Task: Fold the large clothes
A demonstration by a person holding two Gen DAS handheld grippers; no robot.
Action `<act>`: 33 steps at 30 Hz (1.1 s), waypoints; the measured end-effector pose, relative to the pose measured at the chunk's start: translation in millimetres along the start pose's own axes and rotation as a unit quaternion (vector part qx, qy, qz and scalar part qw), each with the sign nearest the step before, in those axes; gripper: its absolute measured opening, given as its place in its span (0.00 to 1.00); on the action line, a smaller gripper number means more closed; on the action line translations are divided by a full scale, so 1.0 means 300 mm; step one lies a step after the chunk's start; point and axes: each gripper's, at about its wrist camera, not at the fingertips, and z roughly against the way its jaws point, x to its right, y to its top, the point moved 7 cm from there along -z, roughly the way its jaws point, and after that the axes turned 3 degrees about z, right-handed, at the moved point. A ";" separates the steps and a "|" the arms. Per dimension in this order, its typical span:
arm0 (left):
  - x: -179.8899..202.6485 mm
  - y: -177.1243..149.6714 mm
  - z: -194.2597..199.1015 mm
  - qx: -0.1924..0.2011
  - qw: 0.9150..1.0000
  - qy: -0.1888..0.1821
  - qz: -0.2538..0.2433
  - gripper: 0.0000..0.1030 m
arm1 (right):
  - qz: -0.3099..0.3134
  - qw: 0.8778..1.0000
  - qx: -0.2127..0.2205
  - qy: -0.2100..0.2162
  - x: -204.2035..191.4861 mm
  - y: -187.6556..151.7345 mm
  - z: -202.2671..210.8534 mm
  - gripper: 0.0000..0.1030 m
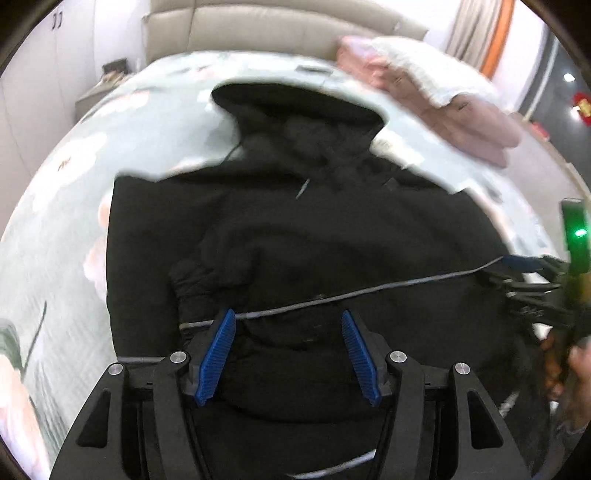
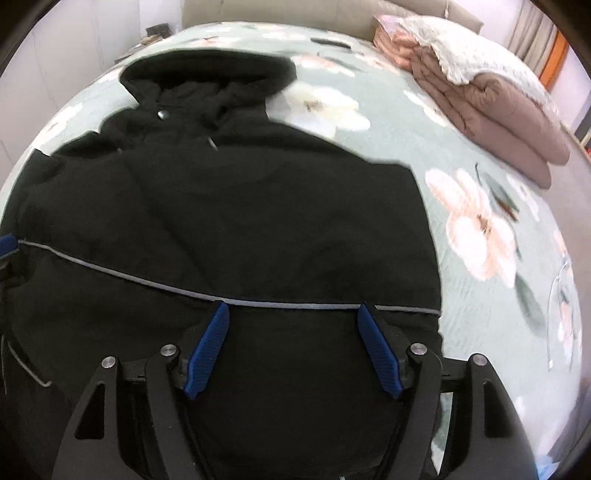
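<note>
A large black hooded jacket [image 1: 295,229] [image 2: 221,206] lies spread on a bed, its hood [image 1: 295,107] [image 2: 207,70] toward the headboard. A thin grey piping line [image 1: 369,291] [image 2: 129,275] runs across its lower part. My left gripper [image 1: 287,314] hovers over the jacket near that line, blue pads apart, nothing between them. My right gripper [image 2: 292,306] stands open over the same line, close to the jacket's right edge. In the left wrist view the right gripper [image 1: 535,273] shows at the right border; whether either touches the cloth I cannot tell.
The bedspread [image 2: 480,229] is pale green with large pink-white flowers. A folded pink-brown quilt under a white blanket [image 1: 443,107] [image 2: 498,110] sits at the far right of the bed. A beige headboard [image 1: 258,26] and a bedside table [image 1: 99,88] stand behind.
</note>
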 end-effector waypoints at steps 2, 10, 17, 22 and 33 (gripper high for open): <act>0.012 0.046 0.065 0.035 0.999 -0.022 0.006 0.60 | 0.008 0.999 0.042 0.028 -0.036 0.044 0.081 0.73; -0.097 0.040 -0.139 -0.030 0.997 -0.024 0.063 0.59 | 0.029 0.999 0.019 0.030 -0.119 0.088 -0.053 0.72; -0.047 -0.016 -0.144 0.086 0.996 0.028 -0.021 0.60 | -0.013 0.989 0.128 0.067 -0.104 0.021 -0.109 0.80; -0.064 -0.011 -0.143 0.088 0.996 0.023 -0.019 0.60 | -0.014 0.990 0.130 0.052 -0.110 0.021 -0.113 0.81; -0.057 -0.022 -0.111 0.084 0.996 -0.004 -0.019 0.60 | -0.014 0.989 0.134 0.063 -0.100 0.016 -0.092 0.83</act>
